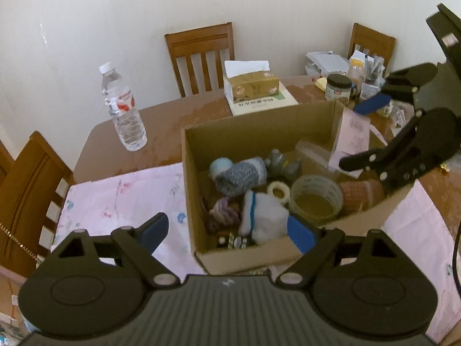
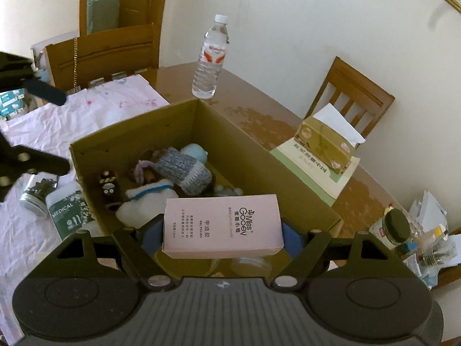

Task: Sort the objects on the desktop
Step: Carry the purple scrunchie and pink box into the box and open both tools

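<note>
Right tongs (image 2: 223,235): clamped on both ends of the pink box (image 2: 222,226), held level over the near edge of the carton (image 2: 276,173); not yet released.

Left tongs (image 1: 227,230): spread wide, holding nothing, poised over the carton's near wall just short of the white sock (image 1: 263,213).

Carton already holds: grey sock (image 1: 240,173), tape roll (image 1: 317,196), ring (image 1: 279,191), other small items.

Left to sort, by my reading: green bottle (image 2: 67,212) and jar (image 2: 36,193) left of right tongs; dark-lidded jar (image 2: 396,226) and clutter to the right. Task looks past halfway.
</note>
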`<state>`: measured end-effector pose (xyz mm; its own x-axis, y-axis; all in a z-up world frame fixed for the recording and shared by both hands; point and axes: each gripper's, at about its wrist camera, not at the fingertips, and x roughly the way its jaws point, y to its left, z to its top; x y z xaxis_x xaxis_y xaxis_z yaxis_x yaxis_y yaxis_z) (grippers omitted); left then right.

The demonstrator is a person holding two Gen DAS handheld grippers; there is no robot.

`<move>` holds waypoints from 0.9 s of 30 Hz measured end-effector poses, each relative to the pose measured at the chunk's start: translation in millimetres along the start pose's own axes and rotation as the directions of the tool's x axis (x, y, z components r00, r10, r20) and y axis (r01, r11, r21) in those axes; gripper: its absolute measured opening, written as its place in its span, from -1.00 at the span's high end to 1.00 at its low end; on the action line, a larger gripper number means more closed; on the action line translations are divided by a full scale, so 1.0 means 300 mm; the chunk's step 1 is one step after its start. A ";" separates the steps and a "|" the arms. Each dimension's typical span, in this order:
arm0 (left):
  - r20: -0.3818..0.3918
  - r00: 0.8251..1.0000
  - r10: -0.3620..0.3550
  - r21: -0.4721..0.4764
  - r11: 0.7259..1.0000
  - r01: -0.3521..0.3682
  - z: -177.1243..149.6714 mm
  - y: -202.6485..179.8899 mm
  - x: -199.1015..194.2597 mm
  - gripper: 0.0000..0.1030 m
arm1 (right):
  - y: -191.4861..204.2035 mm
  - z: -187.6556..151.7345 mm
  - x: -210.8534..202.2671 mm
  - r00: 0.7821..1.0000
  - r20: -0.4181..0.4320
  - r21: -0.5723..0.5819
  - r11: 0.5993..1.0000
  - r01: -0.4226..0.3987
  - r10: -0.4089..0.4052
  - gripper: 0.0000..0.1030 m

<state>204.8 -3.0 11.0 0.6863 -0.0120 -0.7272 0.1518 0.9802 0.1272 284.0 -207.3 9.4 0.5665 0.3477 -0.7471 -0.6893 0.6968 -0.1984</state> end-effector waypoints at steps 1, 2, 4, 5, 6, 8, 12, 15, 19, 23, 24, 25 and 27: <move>-0.001 1.000 0.003 0.001 1.000 -0.003 -0.009 0.000 -0.006 -0.75 | -0.001 -0.002 -0.002 1.000 -0.001 0.005 1.000 0.002 -0.002 -0.82; -0.003 1.000 0.007 0.002 1.000 -0.007 -0.019 0.001 -0.010 -0.75 | 0.000 -0.004 -0.006 1.000 0.001 0.008 1.000 0.001 -0.001 -0.85; -0.011 1.000 0.013 -0.003 1.000 -0.013 -0.038 0.003 -0.018 -0.75 | 0.007 -0.007 -0.018 1.000 0.007 0.002 1.000 -0.002 0.002 -0.85; -0.016 1.000 0.014 -0.007 1.000 -0.014 -0.048 0.005 -0.022 -0.75 | 0.012 -0.007 -0.025 1.000 0.012 -0.003 1.000 -0.004 0.004 -0.85; -0.021 1.000 0.015 -0.011 1.000 -0.015 -0.057 0.007 -0.026 -0.75 | 0.020 -0.008 -0.036 1.000 0.019 -0.007 1.000 -0.008 0.008 -0.85; -0.032 0.999 0.020 -0.016 1.000 -0.020 -0.077 0.013 -0.031 -0.75 | 0.033 -0.009 -0.051 0.999 0.028 -0.011 1.000 -0.020 0.020 -0.85; -0.042 0.999 0.031 -0.012 0.999 -0.032 -0.115 0.015 -0.048 -0.75 | 0.076 -0.018 -0.092 0.997 0.050 -0.024 0.998 -0.056 0.057 -0.86; -0.045 0.999 0.028 0.004 1.000 -0.028 -0.149 0.016 -0.061 -0.75 | 0.115 -0.031 -0.116 0.994 0.054 -0.039 0.995 -0.088 0.090 -0.86; -0.067 0.997 0.028 0.027 0.999 -0.026 -0.197 0.021 -0.073 -0.77 | 0.164 -0.048 -0.149 0.991 0.057 -0.065 0.991 -0.117 0.120 -0.88; -0.083 0.996 0.014 0.035 0.999 -0.011 -0.242 0.036 -0.080 -0.81 | 0.197 -0.064 -0.170 0.989 0.058 -0.062 0.989 -0.131 0.135 -0.88; -0.088 0.996 0.008 0.040 0.999 -0.005 -0.252 0.041 -0.079 -0.81 | 0.204 -0.067 -0.174 0.989 0.058 -0.057 0.989 -0.136 0.139 -0.89; -0.094 0.996 0.005 0.046 0.999 0.000 -0.262 0.046 -0.077 -0.81 | 0.212 -0.071 -0.178 0.988 0.058 -0.053 0.989 -0.141 0.144 -0.89; -0.101 0.995 0.002 0.060 0.998 0.004 -0.276 0.053 -0.072 -0.81 | 0.230 -0.080 -0.183 0.986 0.056 -0.050 0.987 -0.152 0.154 -0.89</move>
<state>133.5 29.1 -27.0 0.6109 0.0102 -0.7916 0.1973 0.9664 0.1647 194.5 -193.2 21.6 0.4778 0.4856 -0.7320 -0.7888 0.6039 -0.1143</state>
